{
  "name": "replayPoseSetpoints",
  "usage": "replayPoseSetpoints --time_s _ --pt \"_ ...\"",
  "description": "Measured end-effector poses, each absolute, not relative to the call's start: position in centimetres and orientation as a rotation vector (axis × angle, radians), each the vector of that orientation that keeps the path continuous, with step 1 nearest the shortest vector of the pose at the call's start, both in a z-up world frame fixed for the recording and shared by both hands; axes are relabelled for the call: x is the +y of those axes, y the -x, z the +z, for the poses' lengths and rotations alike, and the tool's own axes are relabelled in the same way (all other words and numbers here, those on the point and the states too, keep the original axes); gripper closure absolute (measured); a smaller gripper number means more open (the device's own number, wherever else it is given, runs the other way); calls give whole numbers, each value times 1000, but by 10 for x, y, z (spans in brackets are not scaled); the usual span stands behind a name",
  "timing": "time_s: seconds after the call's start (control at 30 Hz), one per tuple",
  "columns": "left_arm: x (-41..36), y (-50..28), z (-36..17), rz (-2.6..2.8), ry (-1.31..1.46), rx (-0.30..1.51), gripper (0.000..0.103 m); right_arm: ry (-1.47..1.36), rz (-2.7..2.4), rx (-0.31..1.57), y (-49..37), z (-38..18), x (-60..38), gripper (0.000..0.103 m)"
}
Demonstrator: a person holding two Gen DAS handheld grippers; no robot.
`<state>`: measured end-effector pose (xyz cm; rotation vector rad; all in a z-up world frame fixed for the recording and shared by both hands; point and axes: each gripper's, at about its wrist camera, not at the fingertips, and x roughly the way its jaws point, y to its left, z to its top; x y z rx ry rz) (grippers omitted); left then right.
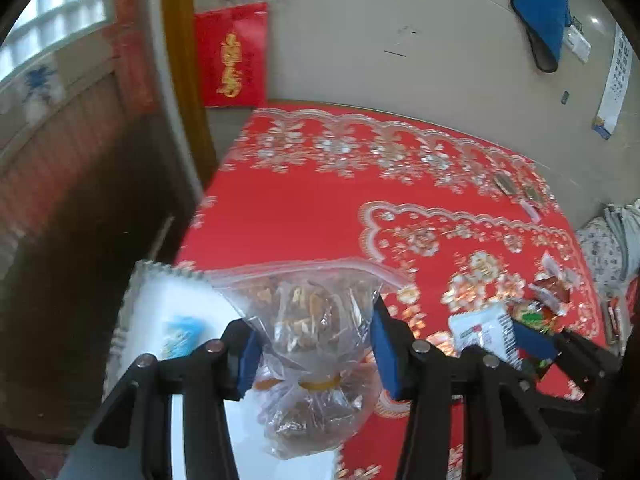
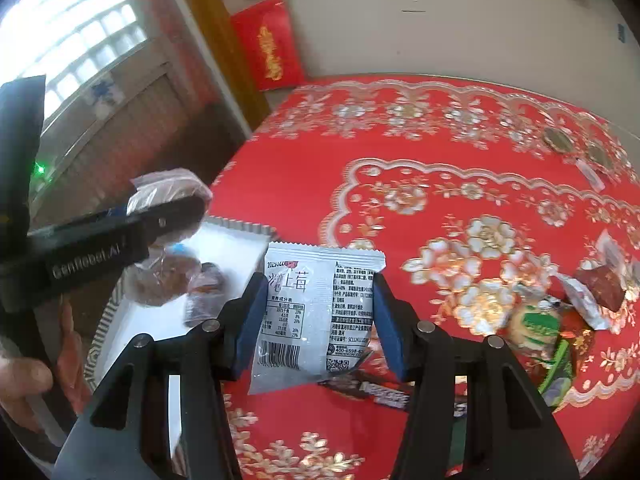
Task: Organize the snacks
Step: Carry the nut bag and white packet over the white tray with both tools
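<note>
A red floral cloth covers the bench [image 2: 460, 152], which is pushed against a pale wall with two red hangings beside a wooden door frame. Its far half lies open; loose snacks crowd the near right edge. The left claw [image 1: 316, 354] is clamped on one clear bag of brown snacks [image 1: 316, 320] above a white tray [image 2: 224, 248] at the bench's left edge. The right claw [image 2: 320, 320] grips one white packet [image 2: 316, 312].

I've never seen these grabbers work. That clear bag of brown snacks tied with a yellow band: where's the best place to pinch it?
Probably at the gathered neck beside the yellow band, coming from the open top, pads either side. There the clear bag is narrowest and firmest; the left gripper already holds it around there.
</note>
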<state>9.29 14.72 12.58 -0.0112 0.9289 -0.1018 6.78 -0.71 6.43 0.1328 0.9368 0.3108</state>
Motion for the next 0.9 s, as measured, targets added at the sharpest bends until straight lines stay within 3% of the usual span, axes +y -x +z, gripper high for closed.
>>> replayPoseSetpoints --time_s 0.9 --pt "238 -2 56 71 29 979 52 -43 526 986 -52 39 112 52"
